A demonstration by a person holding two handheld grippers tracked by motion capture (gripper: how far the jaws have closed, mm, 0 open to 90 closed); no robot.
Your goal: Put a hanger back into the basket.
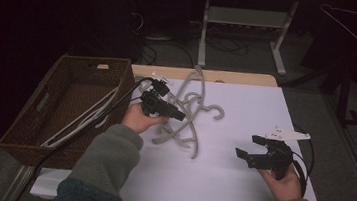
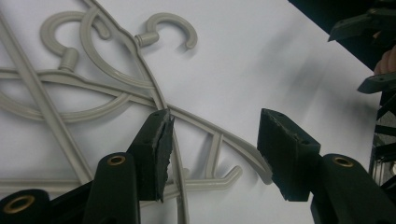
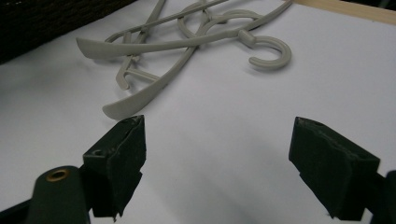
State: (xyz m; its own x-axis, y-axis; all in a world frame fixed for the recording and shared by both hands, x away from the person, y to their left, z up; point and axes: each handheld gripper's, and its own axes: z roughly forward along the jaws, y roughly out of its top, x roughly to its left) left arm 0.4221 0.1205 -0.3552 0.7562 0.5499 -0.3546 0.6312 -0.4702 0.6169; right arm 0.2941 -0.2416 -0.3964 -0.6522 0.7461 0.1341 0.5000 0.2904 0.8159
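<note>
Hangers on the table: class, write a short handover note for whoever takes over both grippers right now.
Left gripper: open, low over the tangled grey hangers, one hanger arm between its jaws, not pinched.
Right gripper: open, holding nothing, over bare white table, apart from the pile.
Wicker basket at left already holds white hangers.
Done: nothing gripped yet.
Left: probably close on a grey hanger, free it from the pile and move it, likely to the basket.

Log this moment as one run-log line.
left gripper: open, over grey hangers | right gripper: open, nothing between jaws | wicker basket: left of hangers, holds hangers
</note>
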